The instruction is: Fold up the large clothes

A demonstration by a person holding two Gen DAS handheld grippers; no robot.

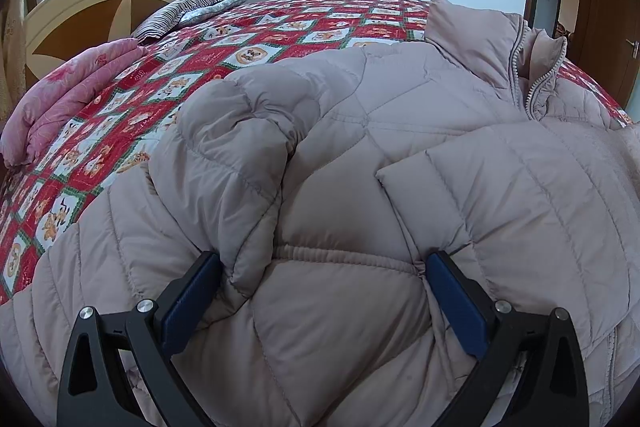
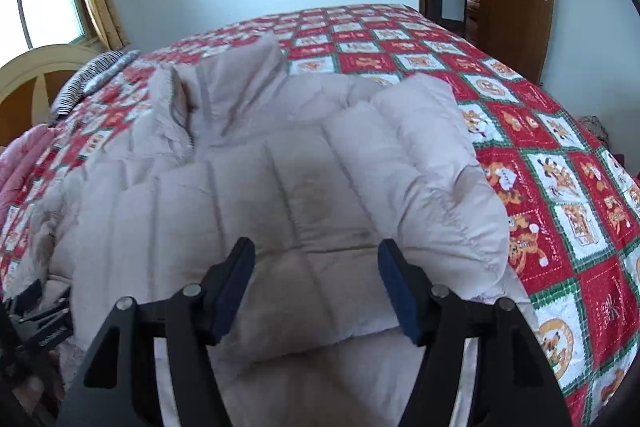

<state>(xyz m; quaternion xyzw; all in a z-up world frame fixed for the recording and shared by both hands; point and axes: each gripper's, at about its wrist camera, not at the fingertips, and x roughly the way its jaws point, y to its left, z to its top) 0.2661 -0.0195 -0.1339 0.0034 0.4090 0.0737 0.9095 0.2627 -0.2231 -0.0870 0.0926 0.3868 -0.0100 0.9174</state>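
Puffy beige quilted jacket (image 1: 360, 155) lies zipped, sleeves folded in; both grippers (image 1: 320, 267) (image 2: 316, 263) spread, pinching nothing.

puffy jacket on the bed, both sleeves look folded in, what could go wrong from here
1. The puffy jacket is thick; the sleeve folded over its front bulges and may spring back open.
2. The left gripper stands open with a fat bulge of cloth between its fingers; closing there could grab several layers and drag the fold.
3. The right gripper is open over the other sleeve, so nothing pins it.
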